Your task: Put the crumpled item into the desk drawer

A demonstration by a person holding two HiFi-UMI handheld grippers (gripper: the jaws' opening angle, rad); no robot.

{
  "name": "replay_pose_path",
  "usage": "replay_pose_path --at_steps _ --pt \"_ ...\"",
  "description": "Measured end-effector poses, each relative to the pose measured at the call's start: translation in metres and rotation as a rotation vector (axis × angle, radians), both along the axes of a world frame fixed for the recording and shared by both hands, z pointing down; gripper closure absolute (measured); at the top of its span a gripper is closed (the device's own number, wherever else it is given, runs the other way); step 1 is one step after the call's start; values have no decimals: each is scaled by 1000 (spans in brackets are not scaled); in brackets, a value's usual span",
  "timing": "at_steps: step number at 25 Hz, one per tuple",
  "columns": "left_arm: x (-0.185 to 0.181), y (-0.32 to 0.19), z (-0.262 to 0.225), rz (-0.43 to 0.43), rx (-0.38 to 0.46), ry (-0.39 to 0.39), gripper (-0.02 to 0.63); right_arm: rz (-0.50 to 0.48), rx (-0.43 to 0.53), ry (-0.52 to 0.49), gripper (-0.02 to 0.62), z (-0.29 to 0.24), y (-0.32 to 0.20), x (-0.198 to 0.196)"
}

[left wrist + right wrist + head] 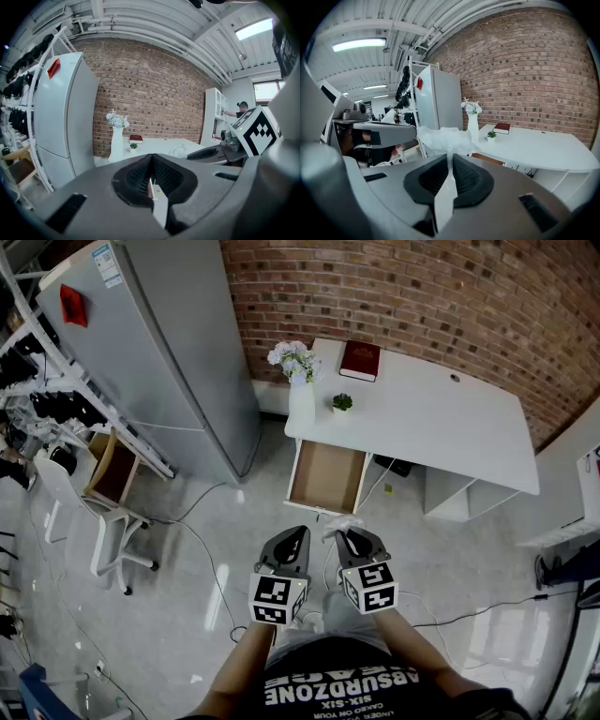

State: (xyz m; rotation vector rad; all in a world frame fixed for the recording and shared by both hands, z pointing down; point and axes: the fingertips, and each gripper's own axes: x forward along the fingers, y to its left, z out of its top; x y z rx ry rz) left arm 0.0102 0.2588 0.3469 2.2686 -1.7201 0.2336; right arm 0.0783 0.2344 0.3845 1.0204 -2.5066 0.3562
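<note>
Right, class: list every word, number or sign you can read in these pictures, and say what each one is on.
"ABSURDZONE": on the shirt, upside down in the head view.
"SIX-SIX": it seems, in smaller print on the shirt beside that word.
The finest shirt line: too small to read.
Fridge label: too small to read.
Red tag on the fridge: blurred.
Book: no title can be read.
</note>
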Motion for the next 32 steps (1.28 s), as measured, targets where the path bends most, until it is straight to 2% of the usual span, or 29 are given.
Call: replay_pose_path --at_steps 8,21,25,32 --pt "8 -55 10 -19 -18 -2 601 -25 14 -33 571 1 -57 6" --pt "14 -129 21 -99 -41 -16 601 -104 -35 -20 569 21 -134 17" --pt "20 -144 33 -110 -81 -19 601 -141 -45 -12 569 26 -152 20" --pt "20 -165 53 -193 -81 -11 601 -218 -56 20 569 44 -178 27"
